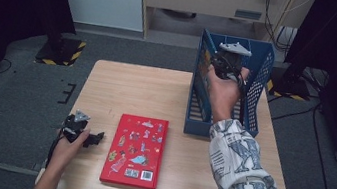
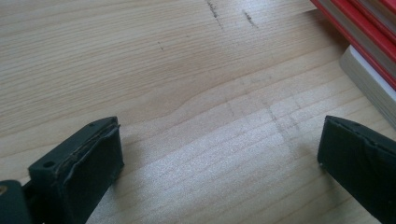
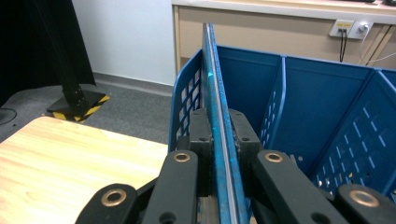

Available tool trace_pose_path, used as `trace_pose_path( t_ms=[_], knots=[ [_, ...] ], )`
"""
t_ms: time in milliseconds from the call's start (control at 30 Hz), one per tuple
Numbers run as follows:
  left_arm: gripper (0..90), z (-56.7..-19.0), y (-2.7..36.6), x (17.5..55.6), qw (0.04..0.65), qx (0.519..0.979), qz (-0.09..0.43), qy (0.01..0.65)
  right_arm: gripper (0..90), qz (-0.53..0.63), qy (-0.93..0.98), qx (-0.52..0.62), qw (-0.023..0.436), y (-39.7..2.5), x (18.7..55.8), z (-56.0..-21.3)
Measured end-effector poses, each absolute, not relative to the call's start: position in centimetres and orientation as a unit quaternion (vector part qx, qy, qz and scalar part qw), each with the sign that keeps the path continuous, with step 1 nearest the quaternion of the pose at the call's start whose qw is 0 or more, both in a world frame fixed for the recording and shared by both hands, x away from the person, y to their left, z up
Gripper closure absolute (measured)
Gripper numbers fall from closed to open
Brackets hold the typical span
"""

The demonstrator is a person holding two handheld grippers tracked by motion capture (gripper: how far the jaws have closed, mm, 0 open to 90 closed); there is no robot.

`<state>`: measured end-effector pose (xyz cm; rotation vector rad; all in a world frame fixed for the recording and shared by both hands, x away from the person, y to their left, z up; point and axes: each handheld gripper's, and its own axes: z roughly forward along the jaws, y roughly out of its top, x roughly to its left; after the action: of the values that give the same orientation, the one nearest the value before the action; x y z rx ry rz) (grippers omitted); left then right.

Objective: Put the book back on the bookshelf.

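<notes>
A red picture book (image 1: pixel 137 149) lies flat on the wooden table (image 1: pixel 137 90), near its front edge. My left gripper (image 1: pixel 96 139) rests low just left of the book, open, with bare wood between its jaws (image 2: pixel 219 144). The red book's edge (image 2: pixel 359 28) sits off its right jaw. A blue file rack (image 1: pixel 262 63) stands at the table's far right. My right gripper (image 1: pixel 223 67) is above the rack, shut on a thin blue-edged book (image 3: pixel 212 84) that stands upright. The thin book (image 1: pixel 206 62) sits against the rack's left wall (image 3: pixel 187 93).
The rack's other compartments (image 3: pixel 317 93) hold nothing I can see. Black stands with striped bases sit on the floor left (image 1: pixel 59 50) and right (image 1: pixel 284 86) of the table. Cables trail on the floor at the right.
</notes>
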<state>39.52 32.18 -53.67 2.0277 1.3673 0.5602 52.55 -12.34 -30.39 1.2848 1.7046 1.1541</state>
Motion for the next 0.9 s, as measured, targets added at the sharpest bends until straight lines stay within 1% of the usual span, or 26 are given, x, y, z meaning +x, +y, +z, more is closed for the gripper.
trace_pose_path(
  t_ms=[367,567,900],
  knots=[
    [0.0,-53.7,32.2,39.5,0.311,0.768,0.212,0.518,82.1,0.446,0.653,0.498,0.355,-12.0,52.8,-31.0],
    [0.0,-53.7,32.1,39.5,0.312,0.767,0.211,0.519,79.2,0.457,0.655,0.492,0.346,-11.9,52.6,-31.2],
    [0.0,-53.7,32.1,39.5,0.312,0.768,0.211,0.519,62.3,0.472,0.673,0.468,0.325,-11.0,51.9,-31.0]
  ],
)
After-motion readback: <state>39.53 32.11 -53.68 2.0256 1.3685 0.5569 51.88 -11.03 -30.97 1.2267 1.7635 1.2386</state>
